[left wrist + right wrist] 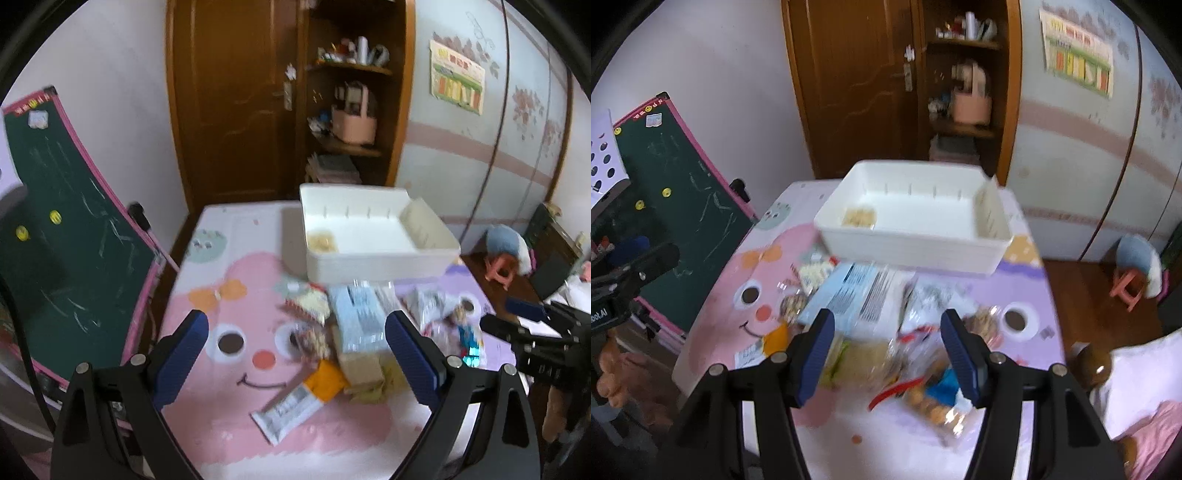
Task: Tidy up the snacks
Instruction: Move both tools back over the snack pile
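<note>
A white plastic bin [373, 266] [916, 254] stands at the far side of a small table with a pink cartoon cover [229, 417] [1027, 288]; one snack lies inside it [323, 242] [859, 217]. A pile of snack packets lies in front of the bin: a pale blue pack [356, 314] [849, 291], an orange and white bar [295, 398], a tan pack [360, 365], a clear bag of biscuits [934, 398]. My left gripper [297, 339] is open and empty above the pile's left part. My right gripper [888, 343] is open and empty above the pile's near part.
A green chalkboard [70, 258] [683, 192] leans left of the table. A brown door and shelf unit [288, 92] stand behind. A small pink stool [1128, 288] stands on the wood floor to the right. The right gripper shows at the right edge of the left wrist view [524, 314].
</note>
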### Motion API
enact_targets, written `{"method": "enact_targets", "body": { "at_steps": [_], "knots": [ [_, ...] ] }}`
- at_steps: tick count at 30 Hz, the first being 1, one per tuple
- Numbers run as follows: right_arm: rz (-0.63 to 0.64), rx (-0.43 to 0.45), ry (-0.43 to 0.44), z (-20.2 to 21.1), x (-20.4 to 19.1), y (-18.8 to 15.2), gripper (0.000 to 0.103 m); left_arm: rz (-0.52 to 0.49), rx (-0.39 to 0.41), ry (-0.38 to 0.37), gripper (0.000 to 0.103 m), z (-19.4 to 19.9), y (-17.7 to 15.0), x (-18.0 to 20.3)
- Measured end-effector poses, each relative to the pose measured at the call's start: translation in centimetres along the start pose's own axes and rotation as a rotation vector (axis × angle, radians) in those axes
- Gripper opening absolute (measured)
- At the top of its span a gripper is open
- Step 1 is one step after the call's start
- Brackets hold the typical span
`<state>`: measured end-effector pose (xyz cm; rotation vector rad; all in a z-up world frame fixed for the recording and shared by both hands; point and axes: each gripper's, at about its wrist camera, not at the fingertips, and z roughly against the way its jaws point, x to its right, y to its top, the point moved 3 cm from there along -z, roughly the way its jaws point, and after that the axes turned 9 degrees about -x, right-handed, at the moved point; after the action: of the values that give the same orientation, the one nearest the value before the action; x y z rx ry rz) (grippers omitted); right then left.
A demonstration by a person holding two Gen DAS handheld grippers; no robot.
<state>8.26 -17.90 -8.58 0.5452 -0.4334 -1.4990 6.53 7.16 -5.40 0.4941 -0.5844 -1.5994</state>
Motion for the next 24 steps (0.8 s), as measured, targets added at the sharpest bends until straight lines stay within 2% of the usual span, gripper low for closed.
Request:
{"method": "enact_targets", "body": {
  "at_steps": [9, 15, 20, 22, 24],
  "knots": [
    [-0.019, -0.117, 0.006, -5.5, 0.4, -2.9, 0.06, -0.087, -0.201, -0.022, 0.096, -8.0, -5.4, -0.9],
    [0.036, -0.128, -0.021, -7.2, -0.6, -2.5, 0.06, -0.094, -0.329, -0.03, 0.096, -13.1, -7.7, -2.1],
    [0.066, -0.177, -0.016, -9.5, -1.2, -2.2, 0.06, -0.123, -0.393, -0.04, 0.096, -15.9, -8.8, -2.2],
    [0.08, -0.207, -0.017, -10.6, -1.6, -2.4, 0.053, -0.139, -0.407, -0.041, 0.096, -16.7, -9.0, -1.9],
    [0.091, -0.217, -0.012, -11.3, -1.9, -2.5, 0.05, -0.145, -0.427, -0.043, 0.094, -17.6, -9.1, -1.8]
  ]
}}
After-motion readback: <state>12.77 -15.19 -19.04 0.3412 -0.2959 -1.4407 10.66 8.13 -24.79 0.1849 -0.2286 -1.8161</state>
